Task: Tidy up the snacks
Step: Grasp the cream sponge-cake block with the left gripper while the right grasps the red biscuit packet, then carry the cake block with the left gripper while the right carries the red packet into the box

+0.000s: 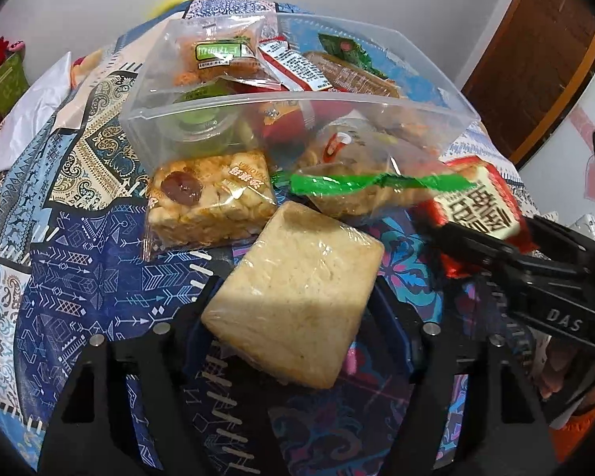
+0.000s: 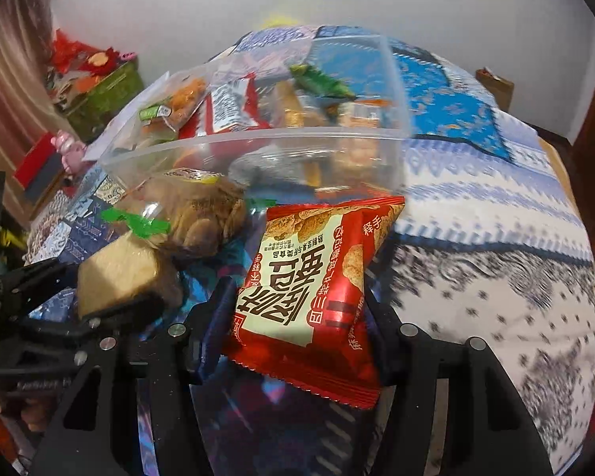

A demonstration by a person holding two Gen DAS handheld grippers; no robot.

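Observation:
My left gripper [image 1: 297, 301] is shut on a pale wrapped rice cake [image 1: 293, 293], held just above the cloth. My right gripper [image 2: 297, 309] is shut on a red snack packet [image 2: 317, 277] with a cream label; it also shows in the left wrist view [image 1: 480, 202]. A clear plastic bin [image 1: 297, 99] holding several snacks stands just beyond both grippers; it also shows in the right wrist view [image 2: 258, 139]. A nut bar with a date [image 1: 210, 202] and a clear cracker bag with a green seal [image 1: 361, 182] lie in front of the bin.
The table has a patterned blue and white cloth [image 2: 496, 198]. A green box with red decorations [image 2: 99, 87] stands off to the left. A brown door [image 1: 535, 79] is at the right. A white bag [image 1: 31, 111] lies at the table's left.

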